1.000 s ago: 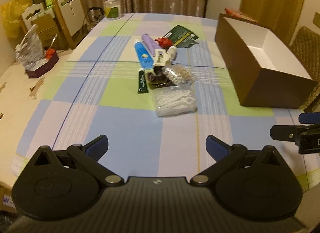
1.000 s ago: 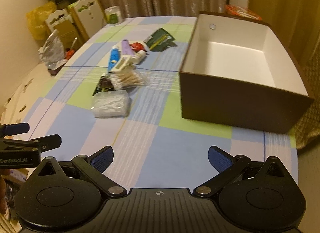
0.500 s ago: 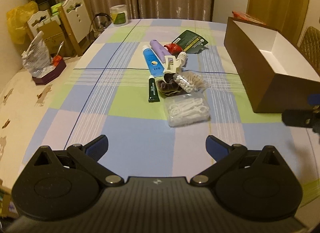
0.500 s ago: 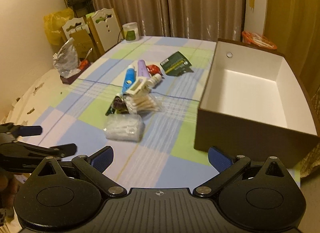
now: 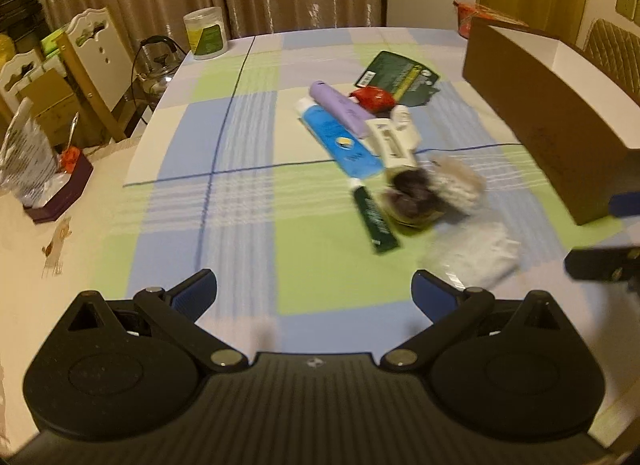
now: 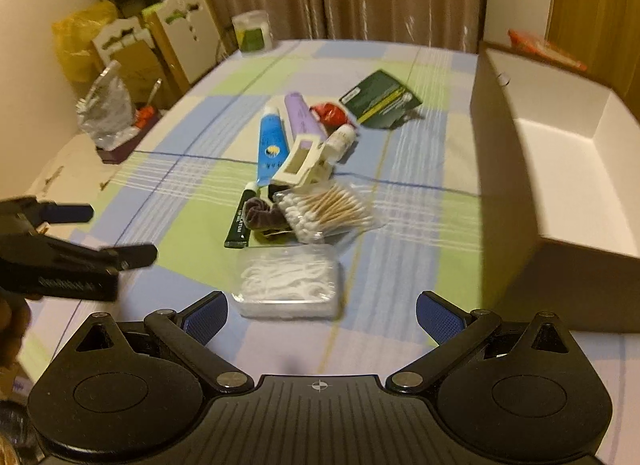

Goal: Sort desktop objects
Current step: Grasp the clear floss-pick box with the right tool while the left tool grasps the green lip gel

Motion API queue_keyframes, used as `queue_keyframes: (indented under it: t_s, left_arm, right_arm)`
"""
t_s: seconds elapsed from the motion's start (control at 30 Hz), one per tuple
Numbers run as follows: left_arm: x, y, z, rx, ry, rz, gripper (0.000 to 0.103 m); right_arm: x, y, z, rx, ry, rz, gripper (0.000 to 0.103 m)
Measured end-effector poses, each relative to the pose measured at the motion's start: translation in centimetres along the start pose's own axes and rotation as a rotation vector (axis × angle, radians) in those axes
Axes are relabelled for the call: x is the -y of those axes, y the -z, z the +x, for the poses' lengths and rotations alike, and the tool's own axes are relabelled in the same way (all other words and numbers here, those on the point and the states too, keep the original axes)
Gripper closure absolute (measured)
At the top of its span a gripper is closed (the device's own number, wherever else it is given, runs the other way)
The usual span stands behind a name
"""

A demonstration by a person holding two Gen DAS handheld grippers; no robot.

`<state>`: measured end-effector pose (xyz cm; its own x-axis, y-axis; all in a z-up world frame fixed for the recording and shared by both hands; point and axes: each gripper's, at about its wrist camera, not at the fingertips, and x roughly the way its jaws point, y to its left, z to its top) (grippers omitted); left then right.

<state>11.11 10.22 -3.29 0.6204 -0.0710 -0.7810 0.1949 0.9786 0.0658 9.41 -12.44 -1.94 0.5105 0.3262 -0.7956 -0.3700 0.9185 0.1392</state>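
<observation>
A heap of small items lies mid-table: a clear box of floss picks [image 6: 289,284] nearest, a bag of cotton swabs [image 6: 330,210], a dark scrunchie [image 6: 262,217], a dark green tube [image 5: 375,221], a blue tube [image 6: 271,145], a purple tube [image 5: 341,108], a white clip [image 6: 304,161], a red item [image 5: 373,98] and a green card [image 6: 380,99]. The brown box [image 6: 560,169] with a white inside stands open at the right. My left gripper [image 5: 314,293] is open above the tablecloth, left of the heap. My right gripper [image 6: 322,311] is open just in front of the floss box.
A checked cloth covers the table [image 5: 240,169]. A white jar [image 5: 205,38] stands at the far edge. A foil bag in a dark tray [image 5: 36,185] sits on the left. White chairs [image 5: 92,61] and cartons stand beyond the table's left side; curtains hang behind.
Both grippers have moved forward toward the heap, which looks nearer and larger. The right one now has the floss box just before its fingers. Both stay open.
</observation>
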Motion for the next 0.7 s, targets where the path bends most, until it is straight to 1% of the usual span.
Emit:
queue_keyframes:
  t_s: [0.17, 0.3, 0.37, 0.5, 0.7]
  left_arm:
    - [-3.0, -1.1, 2.1, -0.024, 0.054, 0.022, 0.001]
    - [-4.2, -1.6, 3.4, -0.041, 0.086, 0.054, 0.001]
    - [-4.7, -1.8, 3.8, -0.049, 0.095, 0.053, 0.001]
    - [-5.3, -1.9, 4.3, -0.065, 0.105, 0.034, 0.001]
    - [-5.4, -1.6, 4.8, -0.087, 0.102, -0.008, 0.001]
  right_arm:
    - [-1.9, -0.8, 3.9, -0.035, 0.036, 0.024, 0.0]
    - [-3.1, -0.8, 6.4, -0.056, 0.071, -0.002, 0.0]
    - [-3.4, -0.7, 7.2, -0.062, 0.091, -0.011, 0.0]
    - [-3.4, -0.7, 8.1, -0.057, 0.13, -0.032, 0.001]
    - [-2.9, -0.9, 9.0, -0.082, 0.108, -0.056, 0.001]
